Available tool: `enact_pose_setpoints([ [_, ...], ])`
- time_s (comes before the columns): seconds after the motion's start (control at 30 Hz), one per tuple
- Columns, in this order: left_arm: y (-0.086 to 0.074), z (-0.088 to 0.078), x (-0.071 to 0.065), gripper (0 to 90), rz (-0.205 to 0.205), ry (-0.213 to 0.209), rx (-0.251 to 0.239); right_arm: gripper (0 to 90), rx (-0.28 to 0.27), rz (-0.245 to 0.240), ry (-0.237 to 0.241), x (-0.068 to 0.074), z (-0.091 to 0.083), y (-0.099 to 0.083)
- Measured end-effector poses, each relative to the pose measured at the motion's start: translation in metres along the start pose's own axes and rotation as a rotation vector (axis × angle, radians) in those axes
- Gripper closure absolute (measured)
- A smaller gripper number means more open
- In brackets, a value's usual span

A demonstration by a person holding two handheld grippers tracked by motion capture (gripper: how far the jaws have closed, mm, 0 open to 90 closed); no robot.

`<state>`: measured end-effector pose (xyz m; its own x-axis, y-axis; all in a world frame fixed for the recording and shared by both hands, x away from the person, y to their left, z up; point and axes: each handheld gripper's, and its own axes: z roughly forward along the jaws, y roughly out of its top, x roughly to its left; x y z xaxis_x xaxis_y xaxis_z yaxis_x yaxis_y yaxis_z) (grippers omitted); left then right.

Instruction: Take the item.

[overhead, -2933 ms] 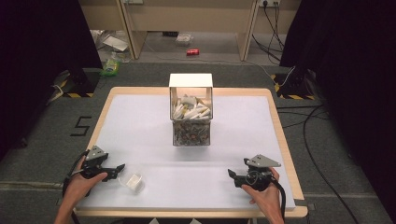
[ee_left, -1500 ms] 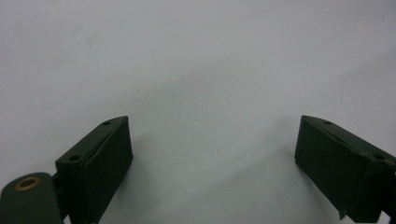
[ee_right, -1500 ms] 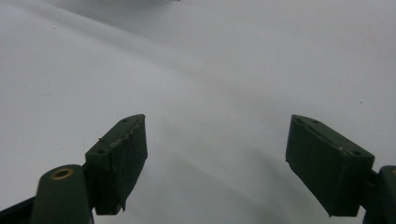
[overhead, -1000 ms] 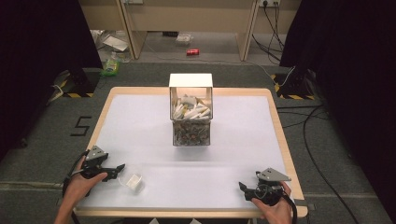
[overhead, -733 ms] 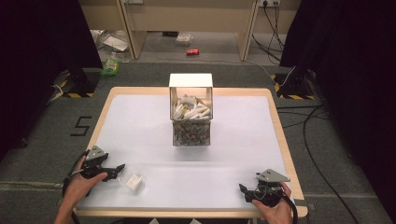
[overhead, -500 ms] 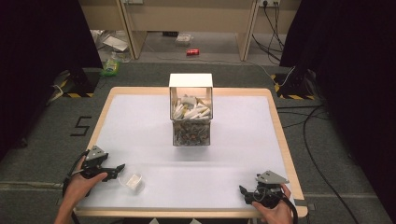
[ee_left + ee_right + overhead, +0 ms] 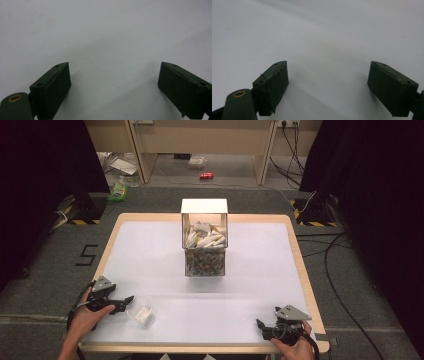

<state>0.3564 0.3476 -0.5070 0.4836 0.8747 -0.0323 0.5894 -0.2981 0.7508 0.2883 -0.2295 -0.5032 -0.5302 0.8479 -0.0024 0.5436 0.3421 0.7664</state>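
A small white piece (image 7: 143, 314) is lying near the table's (image 7: 260, 290) front-left corner, not yet picked up. The left gripper (image 7: 126, 301) is resting just beside it, jaws spread and holding nothing. The right gripper (image 7: 260, 325) is sitting at the front-right corner, jaws likewise spread, while the clear box (image 7: 205, 245) is already holding many pieces.

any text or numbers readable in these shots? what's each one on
"5": dark figure marked on the grey floor left of the table.
Red can on the floor beyond the table: any print too small to read.
Clear box and both gripper views: no writing visible.
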Motion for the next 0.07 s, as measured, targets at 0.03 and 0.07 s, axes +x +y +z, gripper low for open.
enact_pose_setpoints([
  [0.03,0.0000,0.0000,0.0000,10.3,0.000,0.000,0.000,17.6,0.000,0.000,0.000,0.0000,0.0000,0.0000],
  [0.07,0.0000,0.0000,0.0000,10.3,0.000,0.000,0.000,17.6,0.000,-0.001,0.001,-0.0001,0.0000,0.0000],
])
